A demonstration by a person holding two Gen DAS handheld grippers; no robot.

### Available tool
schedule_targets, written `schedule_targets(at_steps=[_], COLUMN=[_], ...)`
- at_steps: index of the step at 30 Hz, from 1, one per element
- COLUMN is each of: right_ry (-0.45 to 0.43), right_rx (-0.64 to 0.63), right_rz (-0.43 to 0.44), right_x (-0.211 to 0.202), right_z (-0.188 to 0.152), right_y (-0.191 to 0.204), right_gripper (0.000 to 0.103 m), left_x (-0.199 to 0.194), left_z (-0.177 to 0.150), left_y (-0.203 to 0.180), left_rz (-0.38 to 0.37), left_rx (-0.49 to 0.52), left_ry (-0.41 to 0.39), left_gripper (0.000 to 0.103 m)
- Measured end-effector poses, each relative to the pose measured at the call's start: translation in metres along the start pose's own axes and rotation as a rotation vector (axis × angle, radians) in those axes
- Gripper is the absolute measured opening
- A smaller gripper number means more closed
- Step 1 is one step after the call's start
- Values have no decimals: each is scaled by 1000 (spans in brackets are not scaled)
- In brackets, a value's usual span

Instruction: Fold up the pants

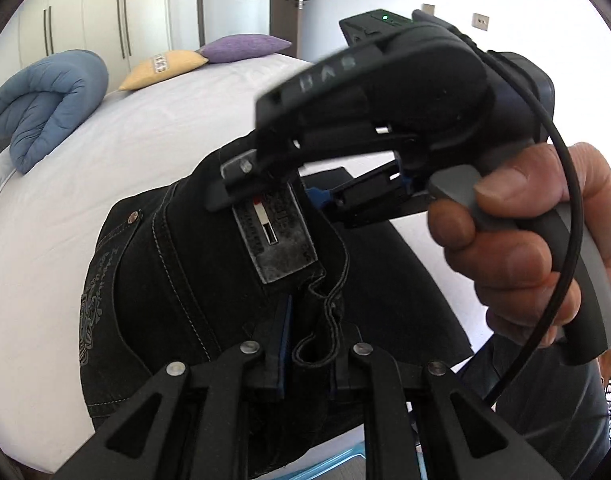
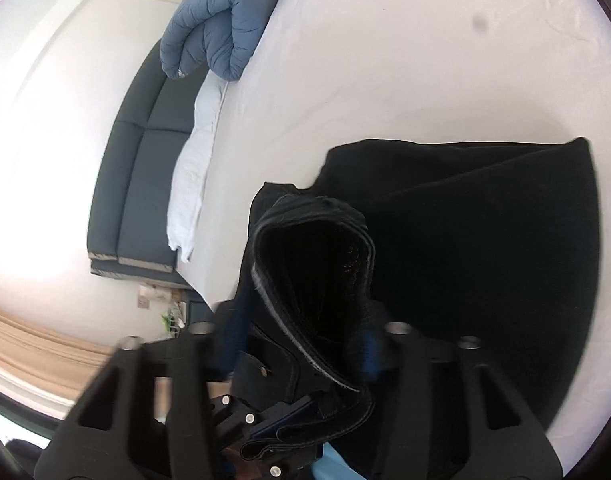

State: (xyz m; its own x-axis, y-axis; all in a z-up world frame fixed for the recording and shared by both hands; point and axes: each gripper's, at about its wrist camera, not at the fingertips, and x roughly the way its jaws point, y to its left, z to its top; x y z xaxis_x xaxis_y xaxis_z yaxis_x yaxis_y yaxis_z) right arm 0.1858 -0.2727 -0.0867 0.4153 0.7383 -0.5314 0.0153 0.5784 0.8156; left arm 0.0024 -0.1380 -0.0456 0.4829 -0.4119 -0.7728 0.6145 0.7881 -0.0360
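Black jeans (image 1: 165, 280) lie on the white bed with the leather waistband patch (image 1: 277, 236) facing up. At the bottom of the left wrist view my left gripper (image 1: 311, 332) is shut on a bunched edge of the waistband. A hand (image 1: 525, 260) holds my right gripper (image 1: 265, 200), whose fingers straddle the waistband beside the patch. In the right wrist view the waistband stands as an open loop between the right gripper's (image 2: 301, 344) blue pads, which touch it on both sides. The folded legs (image 2: 465, 260) spread out behind. The left gripper (image 2: 273, 432) shows below, clamped on the same band.
The white sheet (image 1: 105, 160) stretches away behind the jeans. A rolled blue duvet (image 1: 45, 108) lies at the bed's left edge, with yellow (image 1: 165, 68) and purple (image 1: 245, 46) pillows at the far end. A dark padded bed frame (image 2: 145, 184) runs along the side.
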Motion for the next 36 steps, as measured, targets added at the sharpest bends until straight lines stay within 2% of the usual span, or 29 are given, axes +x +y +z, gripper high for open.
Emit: schedule_targets(at_steps=[4, 10, 14, 16, 18, 20, 22, 23, 24, 26, 28, 30, 32, 34, 35, 36], right_ry=[-36, -118, -139, -129, -119, -123, -148, -151, -156, -187, -253, -322, -337, -325, -301, -269], right_rx=[-16, 2, 25, 34, 72, 130, 199, 212, 213, 196, 196, 207, 190, 149, 123, 101], right_rz=[-72, -103, -93, -89, -110, -76, 12, 21, 16, -24, -57, -116, -94, -72, -68, -61], right_x=[-19, -62, -85, -85, -78, -71, -77, -79, -84, -97, -117, -137, -152, -158, -159, -157], right_z=[-9, -11, -10, -10, -10, -12, -17, -19, -20, -24, -33, -45, -60, -78, -87, -95], right_y=[-8, -29, -45, -58, -79, -100, -114, -114, -112, -107, -101, -95, -86, -70, -64, -59], right_gripper=[16, 12, 12, 13, 13, 14, 21, 23, 29, 47, 69, 69, 69, 67, 67, 65], left_x=[2, 1, 9, 21, 34, 24, -3, -18, -32, -53, -58, -41, -23, -2, 10, 21], left_z=[4, 23, 25, 14, 8, 8, 11, 12, 15, 23, 28, 48, 47, 39, 34, 29], left_y=[-12, -41, -43, -36, -28, -13, 5, 18, 32, 60, 81, 104, 125, 127, 128, 130], left_rz=[-32, -85, -101, -122, -153, -202, -258, -274, -281, -260, -212, -184, -159, -145, -152, -158], left_rx=[43, 117, 128, 110, 75, 12, -49, -87, -121, -151, -175, -226, -228, -203, -198, -200], left_ry=[3, -30, -19, 24, 84, 91, 54, 23, -13, -85, -100, -68, -21, 37, 72, 105], left_gripper=[14, 14, 14, 17, 24, 36, 53, 72, 86, 88, 88, 88, 87, 83, 77, 77])
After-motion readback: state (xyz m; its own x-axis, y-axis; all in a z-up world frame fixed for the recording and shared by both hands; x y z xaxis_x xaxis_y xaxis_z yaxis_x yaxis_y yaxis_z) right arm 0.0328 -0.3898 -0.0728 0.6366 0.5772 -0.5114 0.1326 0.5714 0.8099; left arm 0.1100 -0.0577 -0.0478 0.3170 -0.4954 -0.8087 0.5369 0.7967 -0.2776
